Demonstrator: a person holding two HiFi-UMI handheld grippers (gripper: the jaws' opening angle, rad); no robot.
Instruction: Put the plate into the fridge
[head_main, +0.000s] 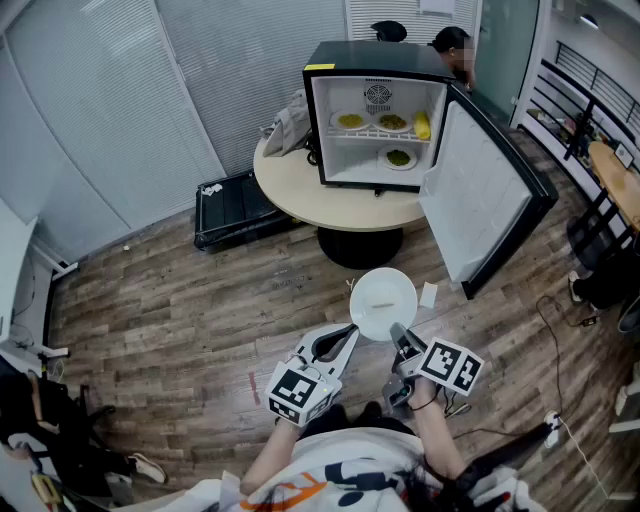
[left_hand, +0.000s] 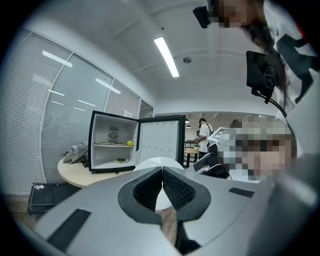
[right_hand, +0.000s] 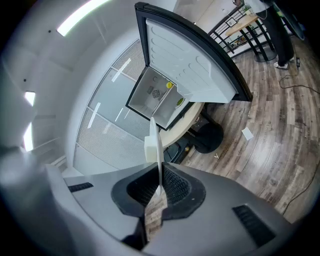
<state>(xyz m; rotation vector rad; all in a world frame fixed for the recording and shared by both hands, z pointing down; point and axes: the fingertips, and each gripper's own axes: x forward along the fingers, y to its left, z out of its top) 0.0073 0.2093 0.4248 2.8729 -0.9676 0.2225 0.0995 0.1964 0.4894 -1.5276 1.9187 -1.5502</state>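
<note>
I hold a white plate (head_main: 383, 300) over the wooden floor, in front of the round table. My right gripper (head_main: 399, 336) is shut on the plate's near rim; in the right gripper view the plate (right_hand: 154, 142) stands edge-on between the pads. My left gripper (head_main: 349, 334) is just left of the plate with its jaws closed together and nothing between them; the plate (left_hand: 152, 163) shows beyond its tips. The black mini fridge (head_main: 380, 105) stands on the table (head_main: 295, 190) with its door (head_main: 482, 200) swung open to the right. Plates of food sit on its shelves.
A black case (head_main: 235, 208) lies on the floor left of the table. A person (head_main: 452, 45) stands behind the fridge. A scrap of paper (head_main: 428, 294) lies near the door. A railing and a wooden table (head_main: 618, 180) are at the right, cables on the floor.
</note>
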